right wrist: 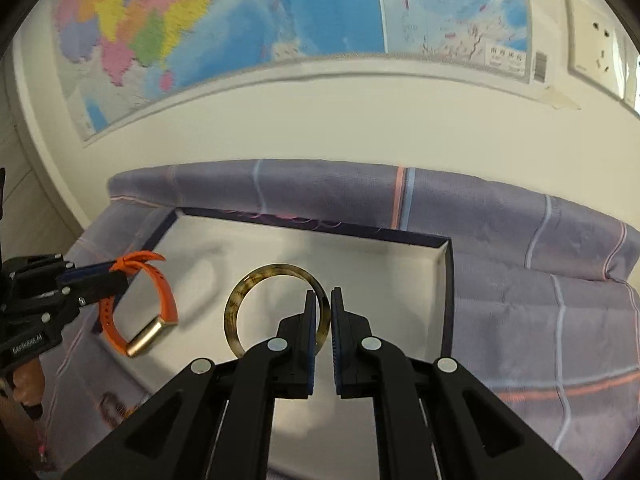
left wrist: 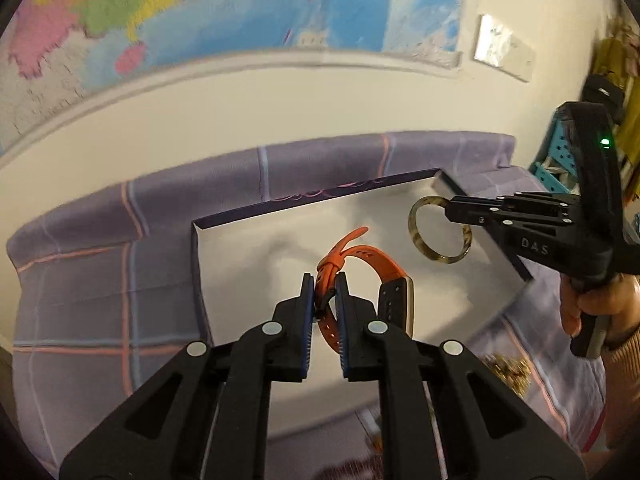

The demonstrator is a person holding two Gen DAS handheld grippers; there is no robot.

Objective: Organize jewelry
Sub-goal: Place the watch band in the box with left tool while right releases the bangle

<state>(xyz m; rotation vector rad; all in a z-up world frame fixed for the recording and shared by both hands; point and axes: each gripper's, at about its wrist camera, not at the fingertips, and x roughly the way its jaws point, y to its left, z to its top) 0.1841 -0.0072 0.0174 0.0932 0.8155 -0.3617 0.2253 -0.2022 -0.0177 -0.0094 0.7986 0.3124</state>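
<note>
I am gripping the orange watch (left wrist: 362, 268) in my left gripper (left wrist: 325, 280), whose jaws are clamped on its strap near the buckle loop, so that the gold-edged case is hanging to the right of the jaws above the white inside of the shallow dark-walled box (left wrist: 240, 248). In my right gripper (right wrist: 325, 296) I am pinching the mottled amber bangle (right wrist: 240, 304); the jaws are pressed together on its right rim, and the ring is standing upright over the same box (right wrist: 400, 280), toward its right part. The two pieces are hanging apart, watch on the left, bangle on the right. The box is lying on a purple checked cloth (right wrist: 540, 300) beneath a wall map (right wrist: 280, 12).
</note>
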